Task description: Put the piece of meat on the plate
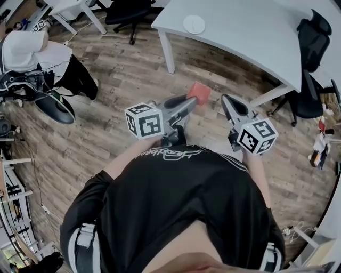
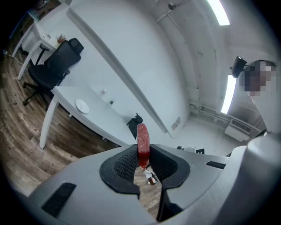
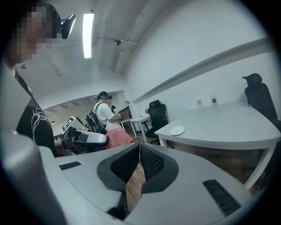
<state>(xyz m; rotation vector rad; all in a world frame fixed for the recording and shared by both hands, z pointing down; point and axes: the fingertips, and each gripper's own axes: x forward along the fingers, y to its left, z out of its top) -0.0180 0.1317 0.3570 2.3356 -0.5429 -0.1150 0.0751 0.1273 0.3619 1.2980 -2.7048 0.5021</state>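
Observation:
A flat red piece of meat (image 1: 199,92) stands on edge between the jaws of my left gripper (image 1: 194,101), which is shut on it. In the left gripper view the meat (image 2: 142,137) sticks up out of the pads (image 2: 125,163). A small white plate (image 1: 194,24) lies on the white table (image 1: 250,32), beyond both grippers; the same plate (image 2: 82,105) shows far off in the left gripper view, and the plate (image 3: 177,130) also in the right. My right gripper (image 1: 227,99) is held beside the left, its jaws shut with nothing between them. It sees the meat (image 3: 116,137) to its left.
I stand on wood flooring (image 1: 117,80), short of the table's leg (image 1: 166,50). Black office chairs (image 1: 128,10) stand at the back, and a chair (image 1: 311,42) at the right. A person in a white shirt (image 1: 24,50) sits at far left amid equipment.

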